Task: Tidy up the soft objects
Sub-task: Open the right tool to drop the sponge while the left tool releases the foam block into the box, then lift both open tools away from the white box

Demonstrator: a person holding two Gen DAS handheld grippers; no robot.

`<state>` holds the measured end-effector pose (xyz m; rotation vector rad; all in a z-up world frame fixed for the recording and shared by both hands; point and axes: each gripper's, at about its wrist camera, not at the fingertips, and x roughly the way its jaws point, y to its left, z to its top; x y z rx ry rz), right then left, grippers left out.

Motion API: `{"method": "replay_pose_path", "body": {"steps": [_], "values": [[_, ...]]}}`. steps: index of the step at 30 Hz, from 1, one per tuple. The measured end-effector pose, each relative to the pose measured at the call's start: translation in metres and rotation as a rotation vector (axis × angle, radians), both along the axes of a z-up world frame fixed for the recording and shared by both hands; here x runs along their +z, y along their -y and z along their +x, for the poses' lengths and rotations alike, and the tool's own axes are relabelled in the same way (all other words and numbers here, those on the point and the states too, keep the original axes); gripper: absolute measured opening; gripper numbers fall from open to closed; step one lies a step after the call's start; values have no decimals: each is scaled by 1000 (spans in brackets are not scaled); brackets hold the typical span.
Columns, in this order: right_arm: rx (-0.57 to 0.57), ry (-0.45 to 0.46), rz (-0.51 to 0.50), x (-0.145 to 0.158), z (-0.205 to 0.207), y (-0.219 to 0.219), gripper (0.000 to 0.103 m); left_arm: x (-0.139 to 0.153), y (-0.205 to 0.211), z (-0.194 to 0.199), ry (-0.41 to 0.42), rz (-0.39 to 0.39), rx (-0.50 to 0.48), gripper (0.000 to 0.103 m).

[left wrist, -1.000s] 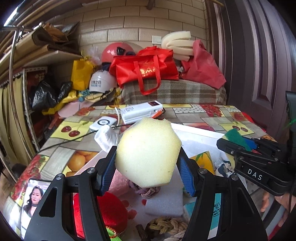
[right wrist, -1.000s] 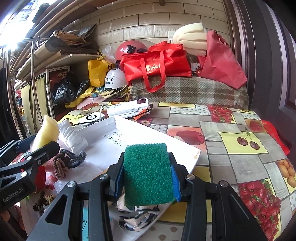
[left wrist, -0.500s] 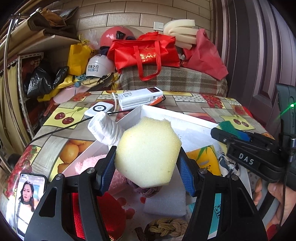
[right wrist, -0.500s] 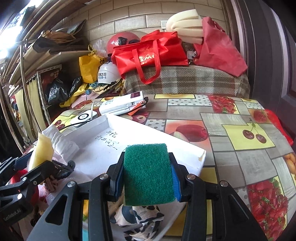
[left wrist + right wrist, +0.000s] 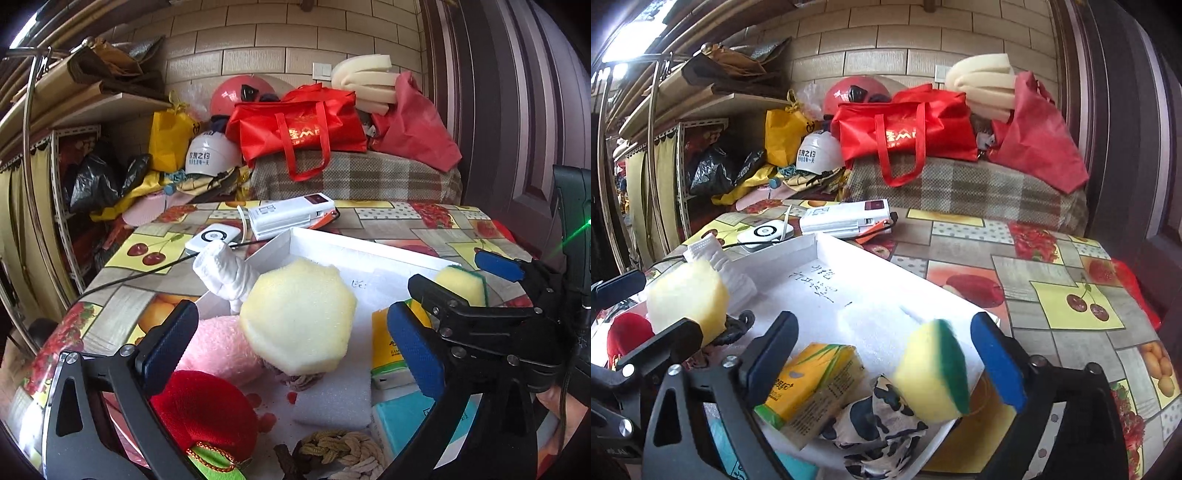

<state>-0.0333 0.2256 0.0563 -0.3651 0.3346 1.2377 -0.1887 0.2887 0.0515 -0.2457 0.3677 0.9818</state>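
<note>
My left gripper [image 5: 291, 345] hovers over a white box [image 5: 369, 251] of soft items. Its jaws are opening, and the yellow hexagonal sponge [image 5: 299, 314] hangs loose between them, clear of both pads. My right gripper [image 5: 884, 358] is over the box's near right corner. Its jaws are opening too, and the yellow-and-green scouring sponge [image 5: 934, 373] is blurred between them, tilted and free of the blue pads. Inside the box lie a red plush [image 5: 203, 410], a pink towel [image 5: 218, 347], a white foam block [image 5: 332, 398], a yellow tissue pack [image 5: 812, 384] and a cow-print cloth [image 5: 879, 424].
A rolled white cloth [image 5: 225, 273] leans on the box's left wall. A white power bank [image 5: 291, 216] and a round white device [image 5: 214, 236] with a cable lie behind the box. Red bags [image 5: 295, 129] sit on a plaid couch beyond. The fruit-print tablecloth [image 5: 1071, 302] spreads to the right.
Both grippers were shut on their sponges and now stand wide apart. Both sponges have come loose; the green one has tipped over and dropped lower.
</note>
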Motion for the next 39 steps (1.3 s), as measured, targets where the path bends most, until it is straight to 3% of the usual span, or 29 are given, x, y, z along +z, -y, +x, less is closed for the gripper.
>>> {"method": "replay_pose_path", "body": {"steps": [3, 4, 18, 39], "values": [[0, -2, 15, 1, 0, 1, 98, 1, 1, -2, 9, 9, 7, 103], [1, -3, 21, 2, 1, 2, 103, 1, 2, -4, 14, 11, 9, 103], [2, 10, 195, 12, -3, 31, 103, 9, 23, -18, 78, 133, 43, 103], [-2, -23, 198, 10, -7, 73, 103, 7, 53, -19, 105, 118, 55, 103]]}}
